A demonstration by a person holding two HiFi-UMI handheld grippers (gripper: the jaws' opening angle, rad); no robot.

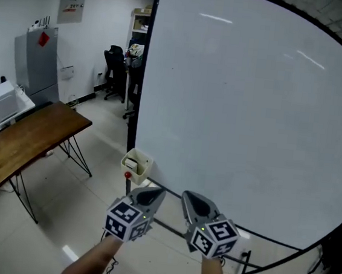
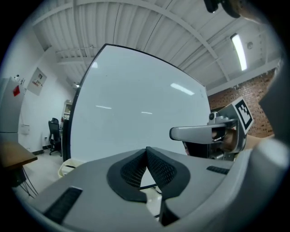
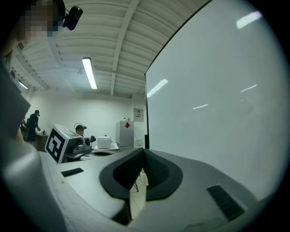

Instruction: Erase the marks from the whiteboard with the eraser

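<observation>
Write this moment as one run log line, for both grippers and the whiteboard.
left gripper: shut, empty | right gripper: shut, empty | whiteboard: no marks visible | eraser: not seen

Pretty plain office here. A wooden desk [image 1: 28, 139] on thin black legs is standing at the left on a pale tiled floor [image 1: 85, 203]. A grey cabinet [image 1: 37, 64] with a red tag is sitting against the white wall behind it. A poster [image 1: 72, 6] is hanging higher up, and a black chair [image 1: 113, 66] is sitting further back. A tube light [image 3: 89, 72] is glowing on the ribbed ceiling [image 3: 108, 54], and a brick wall [image 2: 231, 95] is showing off to one side.
</observation>
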